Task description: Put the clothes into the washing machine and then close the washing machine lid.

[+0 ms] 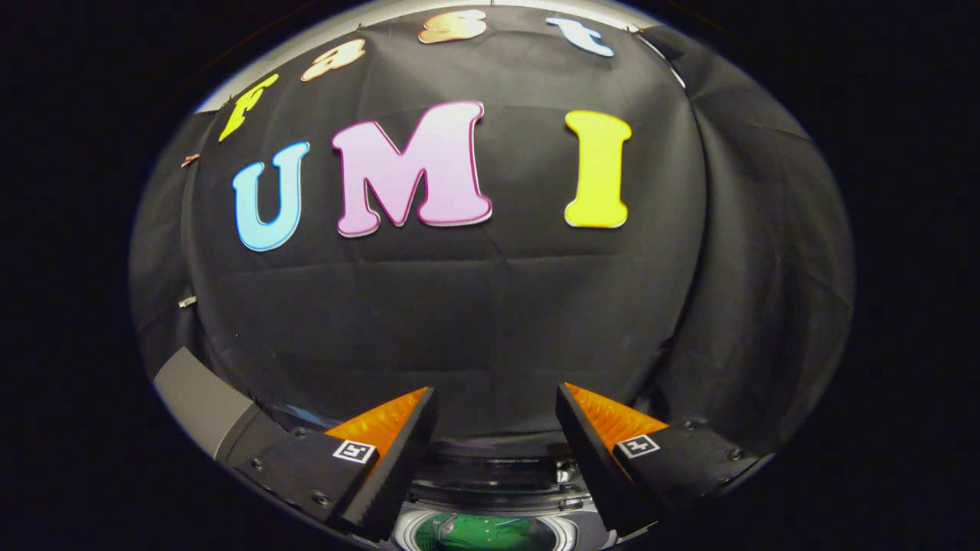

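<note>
Gripper (496, 428) held level, facing the booth wall, its fingers spread apart with nothing between them. Below and between the fingers sits the washing machine (490, 490), its round drum opening in view from above; a green garment (478, 532) lies inside the drum. A grey panel (203, 405) rises to the left of the left finger, judged to be the raised lid, though its hinge is hidden. Assessment: loading appears done as far as can be seen, and closing the lid is the step in hand. Recommended: swing the gripper left to the panel's free edge, bear on it with one finger or take the edge between both, and lower it steadily so that it seats without slamming
</note>
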Demonstrator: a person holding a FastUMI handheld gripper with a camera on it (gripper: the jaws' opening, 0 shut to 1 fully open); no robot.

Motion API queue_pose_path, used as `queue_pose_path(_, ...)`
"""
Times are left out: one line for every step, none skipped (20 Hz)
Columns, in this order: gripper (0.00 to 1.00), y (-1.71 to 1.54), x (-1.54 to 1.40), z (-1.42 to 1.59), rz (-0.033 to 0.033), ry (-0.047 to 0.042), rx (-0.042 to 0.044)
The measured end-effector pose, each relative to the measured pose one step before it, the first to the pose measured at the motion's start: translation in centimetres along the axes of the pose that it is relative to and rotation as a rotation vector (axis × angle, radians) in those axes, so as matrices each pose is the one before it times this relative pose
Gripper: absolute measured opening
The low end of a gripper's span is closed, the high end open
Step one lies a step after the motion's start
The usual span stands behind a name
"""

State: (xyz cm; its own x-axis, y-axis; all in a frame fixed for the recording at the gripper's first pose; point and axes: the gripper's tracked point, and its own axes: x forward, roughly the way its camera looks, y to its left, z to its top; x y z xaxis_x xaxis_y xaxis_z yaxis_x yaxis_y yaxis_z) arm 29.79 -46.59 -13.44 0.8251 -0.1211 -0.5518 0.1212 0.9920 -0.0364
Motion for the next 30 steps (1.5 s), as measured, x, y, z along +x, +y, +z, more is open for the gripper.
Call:
queue_pose_path(0.99,-0.312,2.193,2.274,-0.01506,-0.10294,0.0293)
queue_pose_path(1.0,0.244,1.418,-3.099,-0.0113,0.08235,-0.0137)
queue_pose_path(1.0,-0.005,0.086,0.314,-0.00059,-0.0291,-0.02897)
queue_pose_path(1.0,0.38,-0.519,-0.595,-0.0023,0.01315,0.01708)
queue_pose_path(1.0,0.404,-0.734,-0.08,0.00493,-0.01888,-0.00735)
queue_pose_path(1.0,-0.339,-1.476,0.183,0.00511,-0.00495,-0.00223)
queue_pose_path(1.0,0.148,-0.463,0.383,0.00704,-0.00159,-0.00047)
queue_pose_path(1.0,-0.112,-0.609,-0.101,0.00858,-0.00051,-0.00683)
queue_pose_path(1.0,0.145,-0.223,-0.139,0.00809,0.00374,0.00248)
queue_pose_path(1.0,0.213,-0.852,0.007,0.00641,0.00015,-0.0031)
queue_pose_path(1.0,-0.001,-0.297,-0.074,0.00017,0.00733,-0.00064)
queue_pose_path(1.0,-0.049,-0.23,-0.102,0.00032,0.00988,0.00015)
queue_pose_path(1.0,0.021,-0.048,-0.084,0.00296,0.00683,-0.0008)
queue_pose_path(1.0,0.03,-0.272,-0.253,0.00831,0.00153,0.00276)
queue_pose_path(1.0,0.1,-0.433,-0.174,0.00743,-0.00626,0.00076)
queue_pose_path(1.0,0.019,-0.446,-0.159,0.00547,-0.00853,-0.00452)
queue_pose_path(1.0,-0.051,-0.377,-0.239,0.00206,-0.00471,-0.00204)
queue_pose_path(1.0,0.0,-0.278,-0.308,0.00276,-0.00044,-0.00086)
queue_pose_path(1.0,0.061,-0.212,-0.222,0.00377,-0.00008,0.00001)
queue_pose_path(1.0,0.089,-0.349,-0.256,0.0054,0.0005,0.00054)
queue_pose_path(1.0,0.046,-0.22,-0.299,0.00535,0.00422,-0.00011)
queue_pose_path(1.0,0.027,-0.482,-0.353,0.00876,0.00092,-0.00002)
queue_pose_path(1.0,0.107,-0.335,-0.209,0.00978,-0.00449,-0.00009)
queue_pose_path(1.0,0.061,-0.394,-0.165,0.00911,-0.01028,-0.00128)
queue_pose_path(1.0,-0.003,-0.373,-0.147,0.00578,-0.00571,-0.00074)
queue_pose_path(1.0,-0.138,-0.367,-0.454,0.00183,0.00132,0.00094)
queue_pose_path(1.0,0.002,-0.254,-0.35,-0.00159,0.00173,0.00234)
queue_pose_path(1.0,0.021,-0.093,-0.057,-0.0027,-0.00402,0.00137)
queue_pose_path(1.0,0.101,-0.205,-0.086,-0.00152,-0.0056,-0.00055)
queue_pose_path(1.0,0.074,-0.088,-0.084,-0.00069,-0.00604,-0.0013)
